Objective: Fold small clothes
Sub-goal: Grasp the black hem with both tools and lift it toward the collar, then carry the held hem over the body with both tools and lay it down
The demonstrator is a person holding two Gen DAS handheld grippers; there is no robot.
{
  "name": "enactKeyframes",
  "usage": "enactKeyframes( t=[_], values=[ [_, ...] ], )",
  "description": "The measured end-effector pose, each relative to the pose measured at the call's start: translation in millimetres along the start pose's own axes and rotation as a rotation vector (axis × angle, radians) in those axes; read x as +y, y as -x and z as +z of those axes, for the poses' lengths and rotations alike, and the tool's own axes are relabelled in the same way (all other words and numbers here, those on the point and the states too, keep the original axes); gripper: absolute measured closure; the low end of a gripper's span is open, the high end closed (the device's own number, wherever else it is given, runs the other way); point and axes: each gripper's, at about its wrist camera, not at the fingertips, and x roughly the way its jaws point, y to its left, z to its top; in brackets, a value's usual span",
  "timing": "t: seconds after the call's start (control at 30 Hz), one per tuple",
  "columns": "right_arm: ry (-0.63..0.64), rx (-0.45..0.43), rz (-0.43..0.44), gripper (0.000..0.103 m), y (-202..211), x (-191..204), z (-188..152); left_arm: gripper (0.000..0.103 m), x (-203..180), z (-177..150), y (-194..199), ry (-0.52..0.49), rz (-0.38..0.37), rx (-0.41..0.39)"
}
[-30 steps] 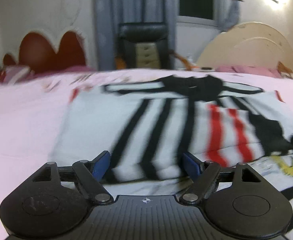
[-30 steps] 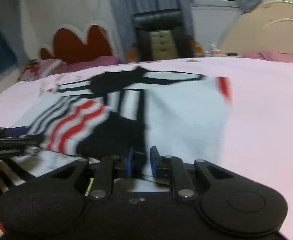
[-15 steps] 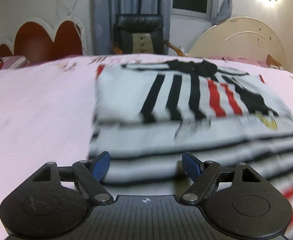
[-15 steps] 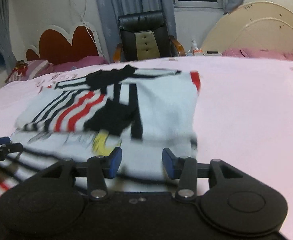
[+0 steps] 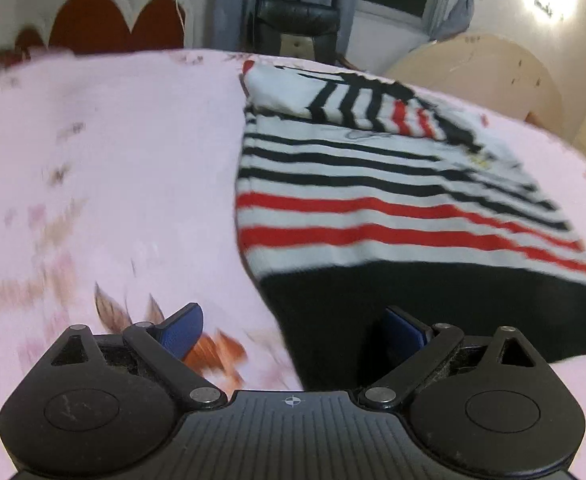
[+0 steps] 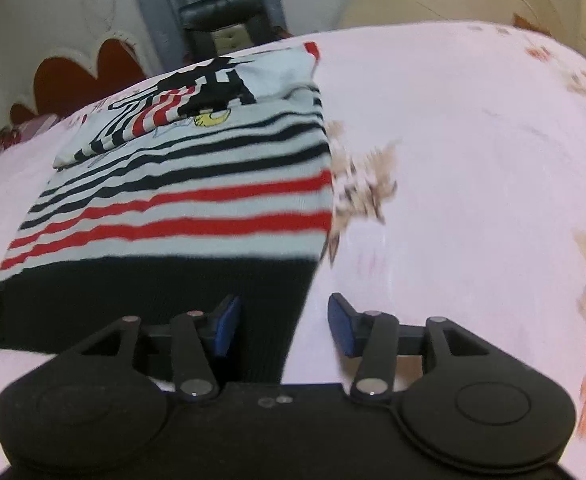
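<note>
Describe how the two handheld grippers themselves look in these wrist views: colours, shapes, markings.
Both look alike. The left gripper has a matte black ribbed body with a small white crosshair mark, two round lobes, black linkage arms with silver pivot pins, and blue finger pads. The right gripper shows the same black lobes, silver pins and blue pads. No cables, hands or sleeves are visible.

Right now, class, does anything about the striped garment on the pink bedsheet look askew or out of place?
Slightly. On the white, black-and-red striped knit garment, the folded-over top part sits skewed, its edge running diagonally across the horizontal stripes. Otherwise it lies flat on the pink floral bedsheet; nothing looks damaged.
</note>
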Motion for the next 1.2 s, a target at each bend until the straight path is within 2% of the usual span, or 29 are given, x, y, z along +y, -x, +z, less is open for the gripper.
enactKeyframes(
  t=[0.03,0.1,0.2,0.33,0.4,0.5,0.6,0.63,0.67,0.7,0.73,0.8,0.87,0.93,1.0,1.07,1.1,1.17,1.2],
  values=[
    [-0.034,0.012,0.019,0.052,2.9,-0.9,-3.1,0.009,1.5,-3.3,5.3,0.025,-0.025,-0.004],
    [-0.095,0.026,0.053,0.050,8.2,-2.1,-9.9,0.025,4.8,-10.6,9.3,0.075,-0.063,-0.001],
    [-0.151,0.024,0.088,0.050,12.0,-3.0,-17.0,0.025,16.0,-17.6,9.7,0.168,-0.126,-0.005],
    [-0.314,0.024,0.176,0.050,11.5,-22.2,-19.2,0.025,35.2,-12.9,-6.9,0.321,-0.284,0.026],
    [-0.386,0.021,0.227,0.052,5.0,-33.6,-18.3,0.025,37.5,-5.4,-19.0,0.347,-0.332,0.036],
    [-0.392,0.037,0.276,0.052,-8.4,-34.8,-7.1,0.025,35.2,1.6,-33.4,0.368,-0.385,0.062],
    [-0.351,0.051,0.306,0.054,-18.7,-28.2,2.3,0.027,30.6,7.1,-41.1,0.347,-0.400,0.066],
    [-0.354,0.051,0.318,0.055,-20.8,-28.4,3.4,0.033,29.4,8.6,-42.0,0.340,-0.391,0.069],
    [-0.368,0.054,0.328,0.063,-22.8,-30.0,3.7,0.056,28.0,10.3,-42.9,0.325,-0.357,0.076],
    [-0.379,0.059,0.335,0.081,-23.3,-31.9,2.7,0.076,27.3,11.8,-42.4,0.300,-0.306,0.087],
    [-0.388,0.077,0.343,0.094,-25.8,-34.1,1.4,0.082,28.8,12.6,-42.6,0.297,-0.281,0.094],
    [-0.367,0.097,0.339,0.097,-26.8,-34.5,-2.1,0.098,36.3,11.2,-43.7,0.319,-0.282,0.101],
    [-0.347,0.074,0.339,0.097,-20.4,-32.9,-0.8,0.098,42.3,11.1,-36.6,0.349,-0.300,0.078],
    [-0.325,0.018,0.352,0.097,-3.9,-30.0,3.9,0.098,43.9,12.5,-13.8,0.360,-0.358,-0.017],
    [-0.292,-0.066,0.399,0.097,18.4,-25.6,8.8,0.098,40.8,13.0,2.7,0.332,-0.369,-0.084],
    [-0.271,-0.107,0.413,0.097,27.4,-24.4,10.5,0.098,41.7,8.9,-4.9,0.332,-0.353,-0.060],
    [-0.262,-0.101,0.401,0.097,23.9,-24.6,9.6,0.098,43.8,3.7,-15.9,0.332,-0.320,-0.023],
    [-0.256,-0.001,0.318,0.097,0.9,-26.6,6.4,0.098,47.0,-7.7,-33.7,0.356,-0.278,0.042],
    [-0.265,0.046,0.275,0.097,-8.9,-28.7,3.5,0.098,47.5,-12.3,-33.4,0.375,-0.288,0.020]
  ],
)
